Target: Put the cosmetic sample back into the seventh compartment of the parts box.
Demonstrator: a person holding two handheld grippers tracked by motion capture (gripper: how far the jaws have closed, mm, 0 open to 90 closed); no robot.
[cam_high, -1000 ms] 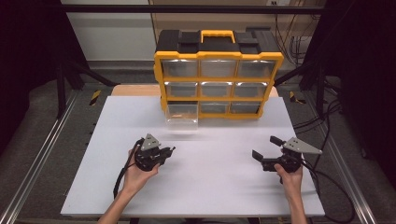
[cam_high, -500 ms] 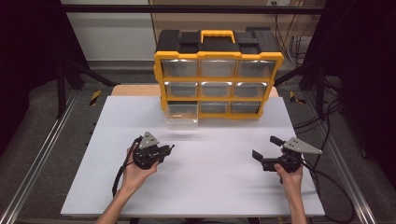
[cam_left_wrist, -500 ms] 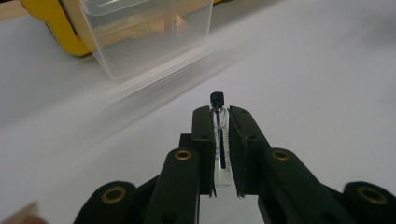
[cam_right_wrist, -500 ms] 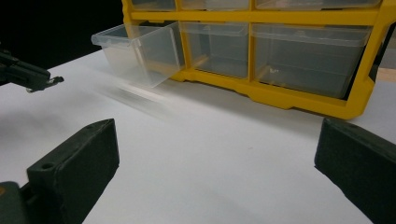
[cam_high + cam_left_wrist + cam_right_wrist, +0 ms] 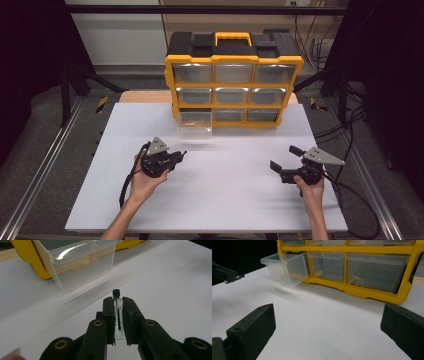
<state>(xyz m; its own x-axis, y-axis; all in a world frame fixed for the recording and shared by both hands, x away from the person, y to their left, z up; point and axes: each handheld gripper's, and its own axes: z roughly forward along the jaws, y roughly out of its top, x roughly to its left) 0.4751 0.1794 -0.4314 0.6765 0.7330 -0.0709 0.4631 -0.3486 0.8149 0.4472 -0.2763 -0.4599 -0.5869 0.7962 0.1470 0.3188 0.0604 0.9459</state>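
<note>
A yellow and black drawer cabinet [image 5: 233, 80] stands at the back of the white table [image 5: 210, 200]. Its bottom-left clear drawer [image 5: 195, 125] [image 5: 82, 267] [image 5: 284, 267] is pulled out. My left gripper [image 5: 179, 156] [image 5: 118, 307] is shut on a small glass vial [image 5: 117, 312] with a black cap, held between its jaws a short way in front of the open drawer. My right gripper [image 5: 284, 159] [image 5: 327, 335] rests at the table's right, open, with nothing between its jaws.
The other clear drawers [image 5: 232, 95] [image 5: 374, 270] of the cabinet are pushed in. Metal frame rails [image 5: 45, 165] run along both table sides, and cables [image 5: 350, 195] trail at the right. Bare white table lies between the two grippers.
My left gripper has shifted slightly; the right gripper stays where it was.
</note>
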